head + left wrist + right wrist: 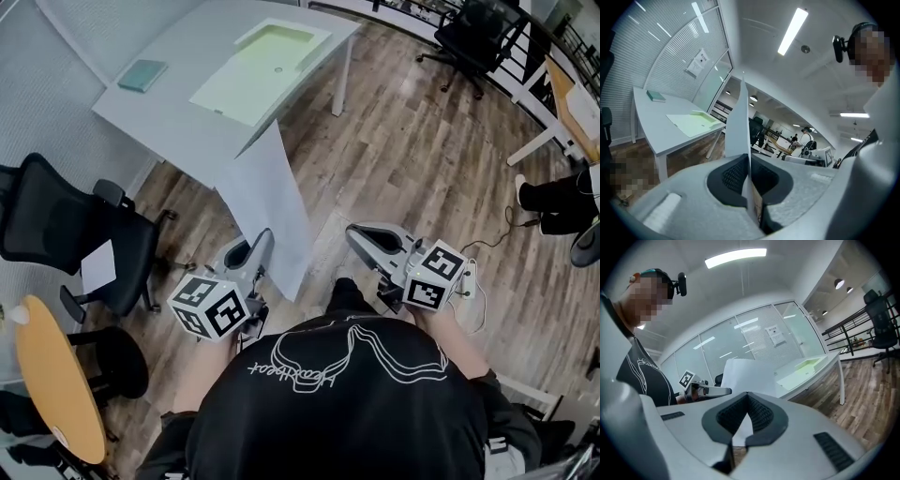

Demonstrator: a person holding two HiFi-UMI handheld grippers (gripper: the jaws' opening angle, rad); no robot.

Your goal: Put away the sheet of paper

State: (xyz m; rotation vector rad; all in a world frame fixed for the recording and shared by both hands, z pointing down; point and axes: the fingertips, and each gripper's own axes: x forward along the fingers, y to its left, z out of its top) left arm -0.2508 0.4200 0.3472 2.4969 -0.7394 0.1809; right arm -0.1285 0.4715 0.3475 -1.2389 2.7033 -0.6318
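A white sheet of paper (267, 202) hangs upright in front of me, above the wooden floor. My left gripper (263, 238) is shut on its lower edge. In the left gripper view the sheet (740, 122) stands edge-on, pinched between the dark pads of that gripper (749, 161). My right gripper (352, 233) is a little to the sheet's right, apart from it. Its pads (761, 411) meet at the tips with nothing between them, and the sheet (745, 373) shows behind them. A pale green open folder (248, 75) lies on the white table (178, 122) ahead.
A teal book (142, 75) lies at the table's far left. A black office chair (75, 234) with a white note on its seat stands to my left, beside an orange round table (56, 384). Another black chair (473, 37) and a seated person's shoes (553, 202) are on the right.
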